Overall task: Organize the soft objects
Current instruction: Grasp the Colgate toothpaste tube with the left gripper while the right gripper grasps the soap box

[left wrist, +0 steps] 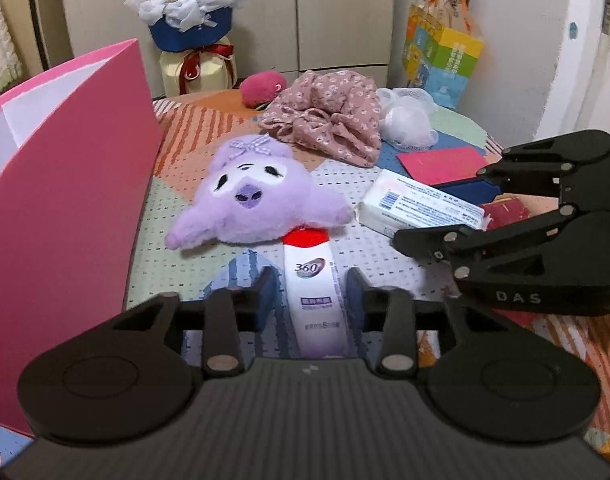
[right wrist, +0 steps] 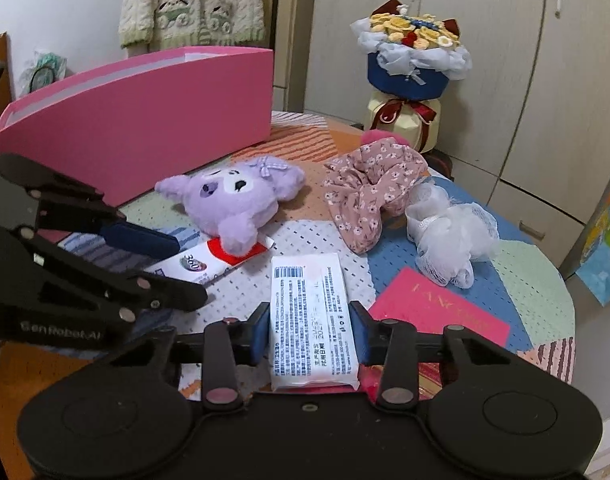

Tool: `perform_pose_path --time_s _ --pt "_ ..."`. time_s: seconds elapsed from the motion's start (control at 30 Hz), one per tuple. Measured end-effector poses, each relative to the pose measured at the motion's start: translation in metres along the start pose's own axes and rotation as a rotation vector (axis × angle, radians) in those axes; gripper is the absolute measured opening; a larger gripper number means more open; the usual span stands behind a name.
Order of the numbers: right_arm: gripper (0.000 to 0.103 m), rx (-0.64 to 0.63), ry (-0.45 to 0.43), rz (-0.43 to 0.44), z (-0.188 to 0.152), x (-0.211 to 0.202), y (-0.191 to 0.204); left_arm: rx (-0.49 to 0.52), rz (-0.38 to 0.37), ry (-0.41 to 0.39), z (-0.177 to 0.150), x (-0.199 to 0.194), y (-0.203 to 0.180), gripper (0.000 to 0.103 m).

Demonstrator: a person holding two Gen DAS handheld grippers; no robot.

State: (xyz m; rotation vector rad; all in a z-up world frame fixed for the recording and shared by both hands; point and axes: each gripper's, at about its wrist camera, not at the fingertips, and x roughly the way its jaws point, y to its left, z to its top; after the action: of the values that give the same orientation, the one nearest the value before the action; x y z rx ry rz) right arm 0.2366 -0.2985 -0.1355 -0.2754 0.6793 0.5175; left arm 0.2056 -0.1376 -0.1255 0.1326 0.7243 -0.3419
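My left gripper (left wrist: 313, 288) is shut on a white toothpaste tube (left wrist: 315, 300) lying on the patchwork tablecloth (left wrist: 177, 248). The tube's red cap end is tucked under a purple plush head (left wrist: 253, 200). My right gripper (right wrist: 311, 320) is shut on a white wipes pack (right wrist: 311, 320), pads against both long sides. Each gripper shows in the other's view: the right gripper (left wrist: 457, 216) at the pack, the left gripper (right wrist: 185, 268) at the tube (right wrist: 193, 268). A floral pink cloth (right wrist: 369, 192), a white mesh pouf (right wrist: 449, 232) and a small pink plush (left wrist: 263, 88) lie farther back.
A tall pink box (left wrist: 65, 160) with an open top stands along the table's left side. A pink card (right wrist: 437, 312) lies to the right of the pack. A bouquet (right wrist: 413, 64) stands behind the table and a colourful bag (left wrist: 441, 56) hangs at the wall.
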Motion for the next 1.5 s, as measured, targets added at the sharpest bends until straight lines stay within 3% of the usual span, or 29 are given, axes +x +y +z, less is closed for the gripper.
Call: perform_pose_path --time_s 0.17,0.53,0.8,1.5 --pt "0.045 0.029 -0.030 -0.026 -0.004 -0.012 0.014 0.018 0.002 -0.018 -0.004 -0.004 0.000 0.029" --pt "0.045 0.121 -0.003 -0.134 -0.011 -0.033 0.026 0.013 -0.040 -0.040 -0.012 -0.033 0.002 0.029" --pt "0.045 0.182 0.007 -0.152 -0.020 -0.053 0.034 -0.017 -0.109 -0.023 -0.023 -0.051 0.009 0.029" --pt "0.045 0.183 0.045 -0.125 -0.027 -0.089 0.084 -0.014 -0.275 0.037 -0.045 -0.098 0.034 0.029"
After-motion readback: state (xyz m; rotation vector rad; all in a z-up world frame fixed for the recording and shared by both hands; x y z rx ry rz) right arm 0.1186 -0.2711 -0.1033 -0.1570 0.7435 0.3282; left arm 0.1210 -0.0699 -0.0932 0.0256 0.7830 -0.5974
